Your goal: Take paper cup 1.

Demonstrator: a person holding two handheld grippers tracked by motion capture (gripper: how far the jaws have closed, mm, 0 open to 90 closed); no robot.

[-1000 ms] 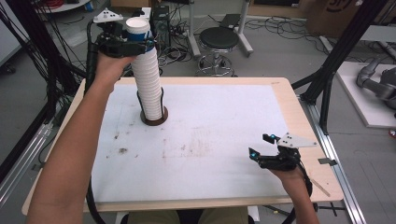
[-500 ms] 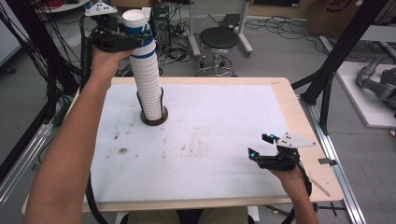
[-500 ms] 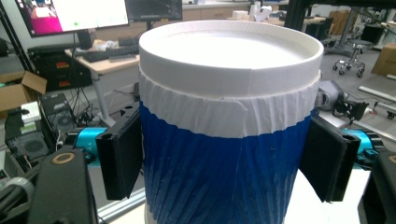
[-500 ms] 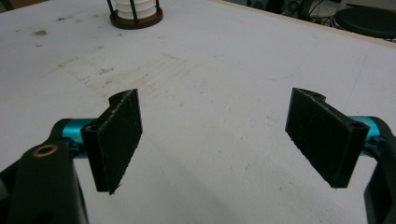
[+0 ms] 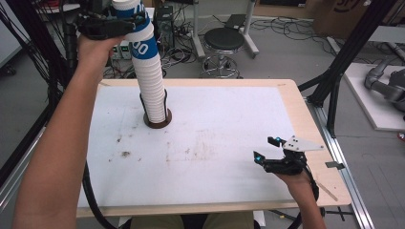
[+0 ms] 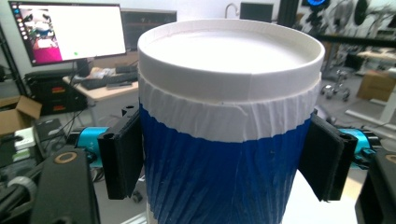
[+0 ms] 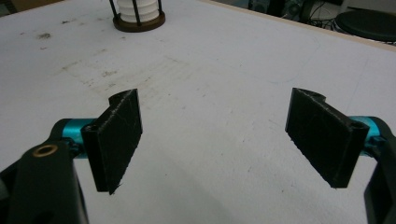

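Paper cup (image 6: 224, 140) sits clamped in my closing left tongs (image 5: 112, 24), right tongs (image 5: 272, 149) open; a crooked lift could drag extra cups off the far-left stack (image 5: 152, 90).

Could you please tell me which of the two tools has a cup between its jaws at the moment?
The left tool, raised above the stack: its jaws flank the top blue-and-white cup. The right tool has open jaws with nothing between them.
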